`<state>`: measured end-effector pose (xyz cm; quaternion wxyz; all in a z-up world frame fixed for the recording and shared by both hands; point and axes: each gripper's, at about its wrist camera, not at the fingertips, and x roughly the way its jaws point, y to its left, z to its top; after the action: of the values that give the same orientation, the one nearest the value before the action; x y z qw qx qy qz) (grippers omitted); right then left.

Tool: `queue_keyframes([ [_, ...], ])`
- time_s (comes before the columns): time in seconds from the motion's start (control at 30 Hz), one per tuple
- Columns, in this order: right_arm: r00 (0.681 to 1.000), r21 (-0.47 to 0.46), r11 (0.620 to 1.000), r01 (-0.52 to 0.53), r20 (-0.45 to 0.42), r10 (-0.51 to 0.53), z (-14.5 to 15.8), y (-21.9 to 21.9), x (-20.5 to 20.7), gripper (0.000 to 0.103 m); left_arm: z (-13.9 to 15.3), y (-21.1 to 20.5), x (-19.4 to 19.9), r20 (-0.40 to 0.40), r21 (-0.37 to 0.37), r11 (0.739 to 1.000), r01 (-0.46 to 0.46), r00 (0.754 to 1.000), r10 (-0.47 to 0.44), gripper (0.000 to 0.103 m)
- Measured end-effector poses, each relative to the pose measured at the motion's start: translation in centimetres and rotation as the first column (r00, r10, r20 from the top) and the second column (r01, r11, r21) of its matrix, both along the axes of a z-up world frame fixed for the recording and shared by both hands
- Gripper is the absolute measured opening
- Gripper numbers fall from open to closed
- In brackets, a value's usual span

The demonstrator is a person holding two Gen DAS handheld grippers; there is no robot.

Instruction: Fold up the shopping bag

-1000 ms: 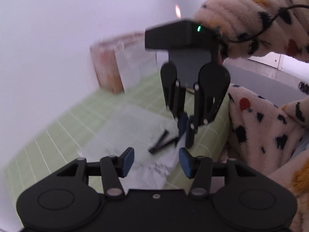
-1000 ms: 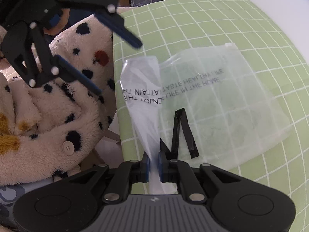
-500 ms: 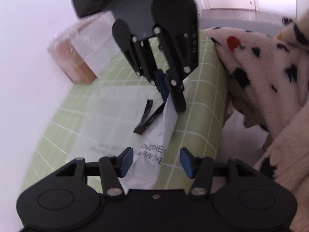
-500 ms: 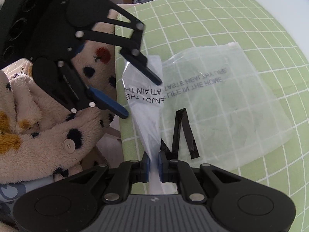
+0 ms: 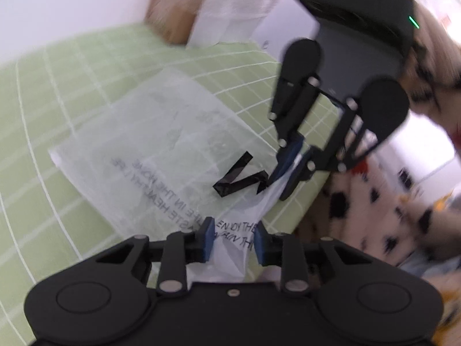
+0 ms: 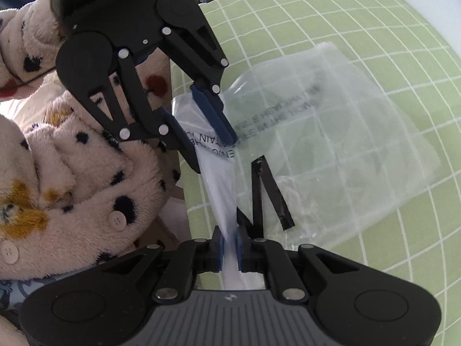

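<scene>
While the right gripper (image 6: 229, 248) pinches the translucent shopping bag's (image 6: 331, 132) raised edge, the left gripper (image 5: 234, 240) is closing around the same fold over the green checked cloth (image 6: 360, 14).

Green grid table (image 6: 345, 14) — plastic bag (image 6: 331, 132) flat.

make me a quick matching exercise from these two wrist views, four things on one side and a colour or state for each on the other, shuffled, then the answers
Things:
1. shopping bag
2. right gripper
3. left gripper
4. tablecloth

Colour or state:
A. jaws closing around the raised fold, pads not yet pressing it
B. light green with a white grid
C. translucent with black print and a black handle strip, one edge lifted off the table
D. shut on the lifted edge of the plastic

Pairs: 1-C, 2-D, 3-A, 4-B
</scene>
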<state>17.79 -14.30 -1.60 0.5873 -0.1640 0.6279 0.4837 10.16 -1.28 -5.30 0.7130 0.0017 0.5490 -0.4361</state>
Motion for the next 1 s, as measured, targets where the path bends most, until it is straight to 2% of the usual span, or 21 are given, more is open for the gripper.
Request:
queue_keyframes([
  [0.17,0.999,0.007,0.999,0.044,-0.002,-0.044,-0.2,-0.2,-0.3,0.012,-0.2,-0.3,1.5,-0.124,0.023,0.998,-0.061,0.99,0.063,0.025],
  [0.4,0.99,0.032,0.992,0.118,0.071,-0.12,0.4,-1.2,-1.2,0.017,-1.2,0.0,3.1,-0.249,0.008,0.992,-0.123,0.961,0.121,0.023],
  [0.6,0.982,0.055,0.987,0.149,0.11,-0.154,0.8,-1.8,-1.7,0.021,-1.6,0.0,3.7,-0.277,-0.004,0.992,-0.125,0.954,0.119,0.022],
  [0.8,0.97,0.077,0.979,0.191,0.136,-0.2,1.0,-3.2,-1.8,0.031,-1.9,0.7,3.9,-0.292,-0.019,0.99,-0.141,0.948,0.129,0.022],
  [1.0,0.964,0.093,0.973,0.211,0.144,-0.223,1.1,-3.8,-1.9,0.032,-2.2,0.7,3.9,-0.303,-0.031,0.989,-0.145,0.944,0.129,0.021],
])
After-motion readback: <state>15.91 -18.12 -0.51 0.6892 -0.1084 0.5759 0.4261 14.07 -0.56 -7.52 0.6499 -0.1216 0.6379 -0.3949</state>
